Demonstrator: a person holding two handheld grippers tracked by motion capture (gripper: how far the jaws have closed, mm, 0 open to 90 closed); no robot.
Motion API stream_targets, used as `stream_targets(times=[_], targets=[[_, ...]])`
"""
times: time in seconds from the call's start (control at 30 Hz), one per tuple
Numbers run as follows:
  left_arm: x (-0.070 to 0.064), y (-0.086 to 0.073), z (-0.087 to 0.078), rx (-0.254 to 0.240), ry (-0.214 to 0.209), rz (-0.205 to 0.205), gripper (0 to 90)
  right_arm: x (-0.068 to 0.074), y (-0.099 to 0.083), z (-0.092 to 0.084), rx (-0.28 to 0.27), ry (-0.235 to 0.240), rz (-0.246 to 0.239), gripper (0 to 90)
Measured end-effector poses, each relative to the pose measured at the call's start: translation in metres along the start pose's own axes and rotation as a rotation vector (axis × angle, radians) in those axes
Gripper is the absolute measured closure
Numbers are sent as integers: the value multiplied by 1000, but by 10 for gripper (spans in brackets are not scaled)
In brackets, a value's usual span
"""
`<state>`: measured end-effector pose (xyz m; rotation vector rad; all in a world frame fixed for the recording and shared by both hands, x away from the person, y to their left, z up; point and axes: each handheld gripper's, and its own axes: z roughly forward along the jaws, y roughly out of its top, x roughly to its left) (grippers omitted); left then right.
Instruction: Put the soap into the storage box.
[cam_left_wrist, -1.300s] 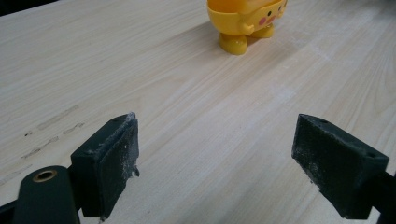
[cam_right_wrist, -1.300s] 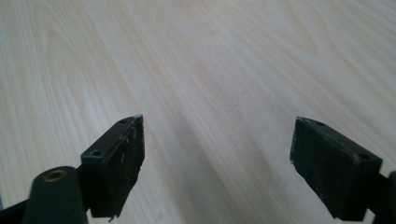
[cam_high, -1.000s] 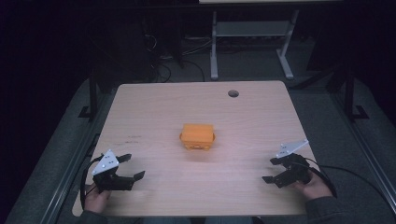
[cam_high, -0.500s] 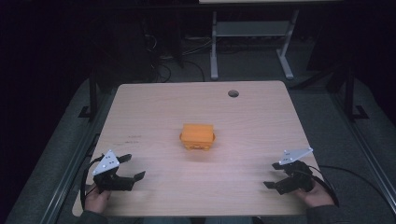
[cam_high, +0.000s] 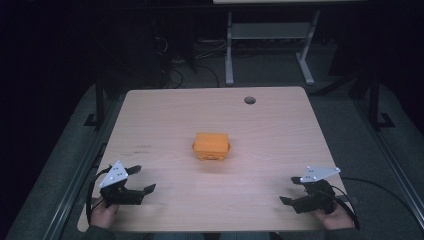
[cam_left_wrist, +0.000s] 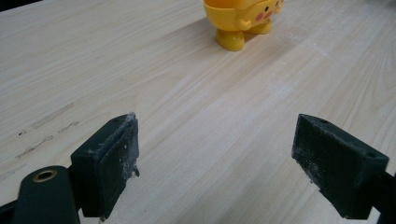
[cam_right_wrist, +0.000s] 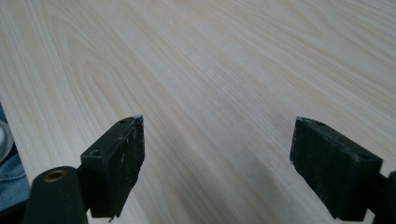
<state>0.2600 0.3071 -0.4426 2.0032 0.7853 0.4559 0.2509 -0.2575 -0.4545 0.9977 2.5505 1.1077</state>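
An orange-yellow toy box with short feet and a duck-like face (cam_high: 212, 145) stands at the middle of the wooden table (cam_high: 280, 130). In the left gripper view its lower part (cam_left_wrist: 240, 21) is at the top edge, well beyond the jaws. My left gripper (cam_high: 143, 179) rests near the table's front left corner, open and empty, held by a hand. My right gripper (cam_high: 290, 191) is near the front right corner, also open, with nothing between its jaws. In its own view the right gripper (cam_right_wrist: 215, 158) faces bare wood, and the left gripper (cam_left_wrist: 215, 158) is just as wide apart.
A round cable hole (cam_high: 249, 100) sits near the table's far right edge. Behind the table stands a white metal frame (cam_high: 270, 35) on a dark floor with cables. A black cable (cam_high: 380, 185) trails from the right gripper off the table's right side.
The right gripper has slid back toward the front edge and slightly right. The left gripper has hardly moved. The toy box has stayed in place.
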Motion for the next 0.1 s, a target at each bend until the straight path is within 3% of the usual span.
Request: stream_targets(times=[0.1], targets=[[0,0,0,3,-2,6,143,3,1,2,-3,-9,0,157]])
